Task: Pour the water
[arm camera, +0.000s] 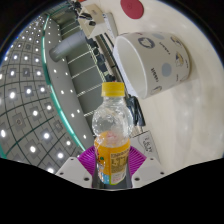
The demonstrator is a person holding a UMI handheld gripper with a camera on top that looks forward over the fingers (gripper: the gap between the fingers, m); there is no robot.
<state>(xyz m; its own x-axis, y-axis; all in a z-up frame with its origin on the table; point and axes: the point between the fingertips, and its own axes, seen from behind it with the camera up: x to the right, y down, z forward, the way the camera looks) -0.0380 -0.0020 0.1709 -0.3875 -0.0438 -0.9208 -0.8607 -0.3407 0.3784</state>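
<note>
My gripper (112,160) is shut on a clear plastic bottle (111,135) with a yellow cap (114,90) and a yellow label. Both purple pads (89,157) press on the bottle's sides. The bottle stands upright in the fingers, held above the table. A white cup (152,62) with small dark prints and a dark rim is beyond the bottle, up and to the right, and looks tilted with its mouth facing the bottle. The bottle's base is hidden below the fingers.
A white table surface (170,125) lies under and beyond the bottle. To the left is a dark panel with rows of small lights (30,110). A white object with a dark red round spot (133,8) is far behind the cup.
</note>
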